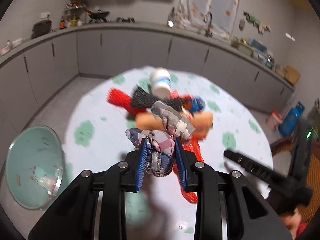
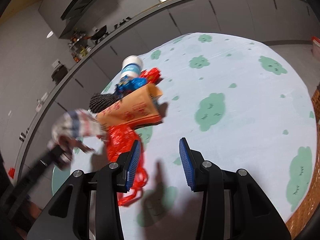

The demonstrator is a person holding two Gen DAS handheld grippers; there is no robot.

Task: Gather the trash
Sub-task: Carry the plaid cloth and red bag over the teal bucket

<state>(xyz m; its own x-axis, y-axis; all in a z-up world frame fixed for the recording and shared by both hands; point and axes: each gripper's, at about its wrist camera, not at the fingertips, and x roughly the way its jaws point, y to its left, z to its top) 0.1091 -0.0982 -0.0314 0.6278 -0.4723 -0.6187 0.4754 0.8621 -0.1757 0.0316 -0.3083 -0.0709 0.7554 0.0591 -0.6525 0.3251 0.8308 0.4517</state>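
Round table (image 2: 250,76), cloud-print cloth, trash pile mid-table toward its far edge: orange paper bag (image 2: 132,108), red mesh (image 2: 120,140), white bottle (image 1: 160,83). Left gripper (image 1: 161,156) clamped on plaid cloth (image 1: 158,150), wad between both pads. Right gripper (image 2: 159,160) wide apart, holding nothing, mesh just beside its left finger.

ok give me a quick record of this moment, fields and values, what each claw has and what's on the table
left claw: shut on checked cloth, held above the table
right claw: open, holding nothing, over the table
table: round, pale cloth with green cloud prints
trash pile: orange paper bag, red net bag, black net, blue wrapper, white bottle
bin: pale green, beside the table on the left claw's side
image quality: motion blur
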